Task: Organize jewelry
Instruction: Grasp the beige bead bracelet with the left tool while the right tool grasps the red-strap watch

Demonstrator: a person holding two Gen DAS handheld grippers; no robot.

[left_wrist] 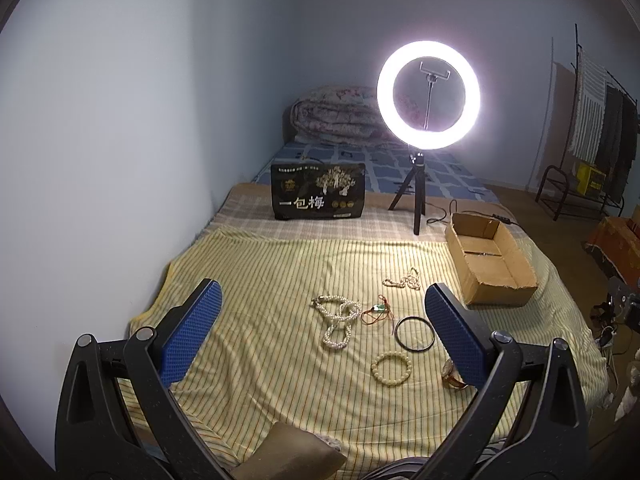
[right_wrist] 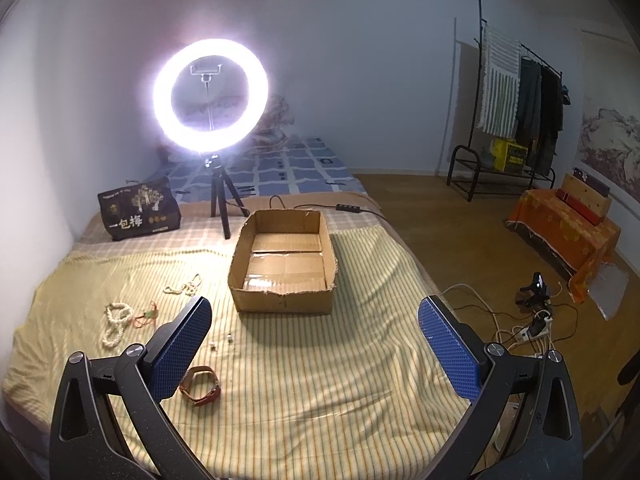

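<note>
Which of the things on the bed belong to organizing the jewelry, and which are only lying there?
Belong to the job:
white pearl necklace
thin black bangle
cream bead bracelet
green pendant on red cord
small pearl strand
brown strap watch
open cardboard box

Only lying there:
lit ring light on tripod
black snack bag
rolled quilt

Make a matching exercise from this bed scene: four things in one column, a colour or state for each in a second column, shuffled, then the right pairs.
Things
1. cardboard box
2. thin bangle
3. ring light
4. watch strap

Colour or state
A. black hoop lying flat on the striped sheet
B. brown, curled in a loop beside the right claw's left finger
C. open-topped, nothing in it
D. switched on, glowing white on a tripod

Pairs: 1-C, 2-A, 3-D, 4-B
</note>
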